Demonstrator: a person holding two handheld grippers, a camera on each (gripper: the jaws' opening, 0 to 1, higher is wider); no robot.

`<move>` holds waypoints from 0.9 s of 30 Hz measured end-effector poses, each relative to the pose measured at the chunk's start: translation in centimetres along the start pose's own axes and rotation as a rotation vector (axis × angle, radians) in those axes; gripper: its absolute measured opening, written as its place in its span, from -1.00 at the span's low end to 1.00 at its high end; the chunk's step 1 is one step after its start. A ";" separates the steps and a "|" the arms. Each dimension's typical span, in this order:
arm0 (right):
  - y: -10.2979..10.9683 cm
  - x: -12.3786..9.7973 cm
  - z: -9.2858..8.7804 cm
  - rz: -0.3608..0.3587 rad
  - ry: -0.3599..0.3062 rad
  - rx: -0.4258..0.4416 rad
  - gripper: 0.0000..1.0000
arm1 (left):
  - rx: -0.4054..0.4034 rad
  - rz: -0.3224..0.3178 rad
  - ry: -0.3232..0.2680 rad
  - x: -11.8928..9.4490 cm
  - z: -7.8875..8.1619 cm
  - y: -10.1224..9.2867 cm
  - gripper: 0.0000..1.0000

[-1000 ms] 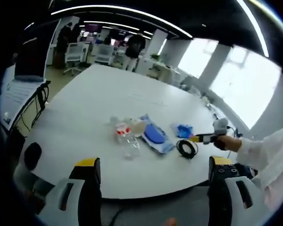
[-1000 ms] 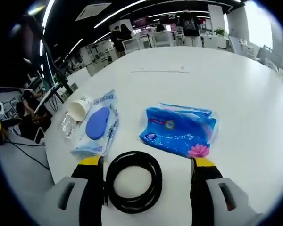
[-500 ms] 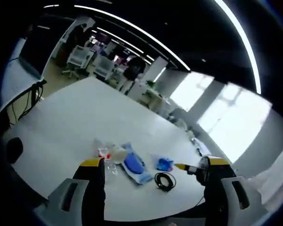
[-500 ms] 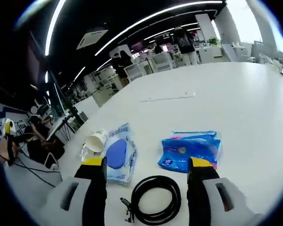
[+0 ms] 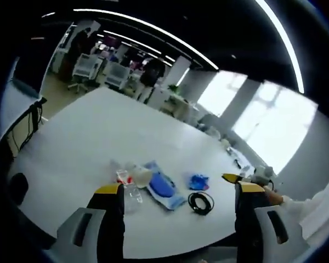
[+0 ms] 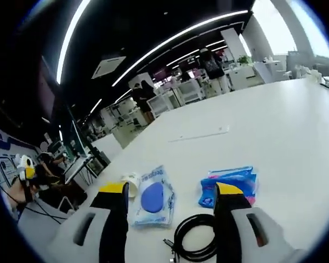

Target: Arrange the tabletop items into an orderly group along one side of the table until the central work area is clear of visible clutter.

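Between the spread, empty jaws of the right gripper (image 6: 170,197) lies the coiled black cable (image 6: 196,236), with the blue tissue pack (image 6: 233,183) and the wipes packet (image 6: 152,198) just beyond, a paper cup (image 6: 132,183) beside it. All sit clustered near the tabletop (image 6: 252,120) edge, probably where they were dropped. Left gripper (image 5: 175,197) hangs back, jaws apart, holding nothing. Broad bare tabletop beyond gives sliding room.

No lettering can be read anywhere; the white pouch with the blue oval (image 6: 152,198), lying on the table (image 6: 274,126) just beside the blue tissue pack (image 6: 230,183), carries blue print along its upper edge, too small and blurred to make out; the tissue pack's markings are equally illegible.
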State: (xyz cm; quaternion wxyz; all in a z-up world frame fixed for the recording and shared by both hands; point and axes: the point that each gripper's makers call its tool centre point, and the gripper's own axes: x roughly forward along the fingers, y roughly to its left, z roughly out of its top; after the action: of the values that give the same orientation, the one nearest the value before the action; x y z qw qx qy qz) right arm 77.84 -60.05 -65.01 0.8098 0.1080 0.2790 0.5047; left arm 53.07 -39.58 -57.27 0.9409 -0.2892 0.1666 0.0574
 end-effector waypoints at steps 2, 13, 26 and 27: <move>0.1 -0.4 0.0 -0.006 -0.011 0.010 0.19 | 0.012 0.001 0.012 0.3 0.1 0.3 0.59; 0.6 -2.0 -1.7 -0.052 0.004 0.031 0.14 | 0.083 0.040 0.142 1.9 -0.8 3.4 0.56; 1.7 -3.4 -3.6 -0.099 0.015 0.051 0.10 | 0.138 0.022 0.256 4.2 -1.3 5.8 0.55; 1.9 -3.4 -3.7 -0.100 0.016 0.050 0.10 | 0.141 0.017 0.263 4.4 -1.3 5.9 0.55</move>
State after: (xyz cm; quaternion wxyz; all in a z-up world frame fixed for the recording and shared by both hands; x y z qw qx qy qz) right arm 73.21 -62.57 -66.03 0.8286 0.1102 0.3032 0.4575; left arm 55.62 -35.39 -62.93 0.9283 -0.2261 0.2948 0.0153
